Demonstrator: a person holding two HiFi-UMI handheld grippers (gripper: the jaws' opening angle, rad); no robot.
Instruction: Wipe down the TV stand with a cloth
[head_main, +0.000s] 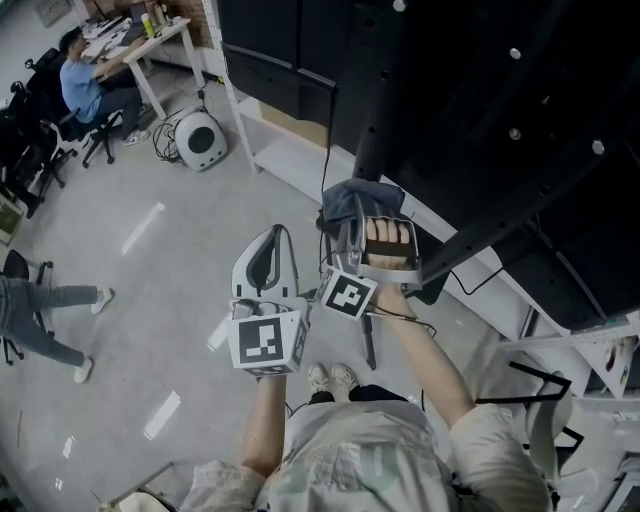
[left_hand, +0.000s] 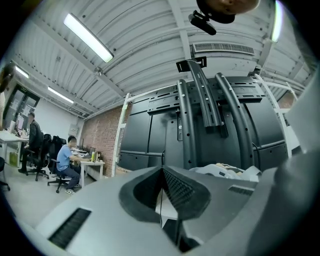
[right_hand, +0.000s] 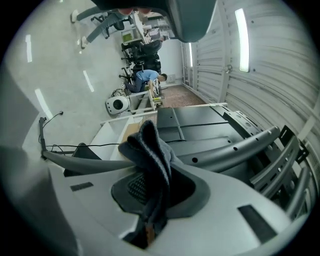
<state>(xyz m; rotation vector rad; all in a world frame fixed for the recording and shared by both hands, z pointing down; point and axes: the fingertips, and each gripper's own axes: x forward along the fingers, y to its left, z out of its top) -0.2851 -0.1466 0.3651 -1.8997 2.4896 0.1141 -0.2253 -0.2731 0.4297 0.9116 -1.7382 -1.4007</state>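
Note:
My right gripper is shut on a grey-blue cloth, held close to the foot of the black TV stand column. In the right gripper view the cloth is bunched between the jaws of the right gripper and sticks up past them, with the stand's curved black bars just beyond. My left gripper hangs a little lower left, over the floor, shut with nothing in it. The left gripper looks up at the stand's black posts and dark panels.
A white low shelf runs along the stand's base, with a cable trailing down. A round white device sits on the floor at back left near a desk with a seated person. Another person's legs are at left. White frames stand at right.

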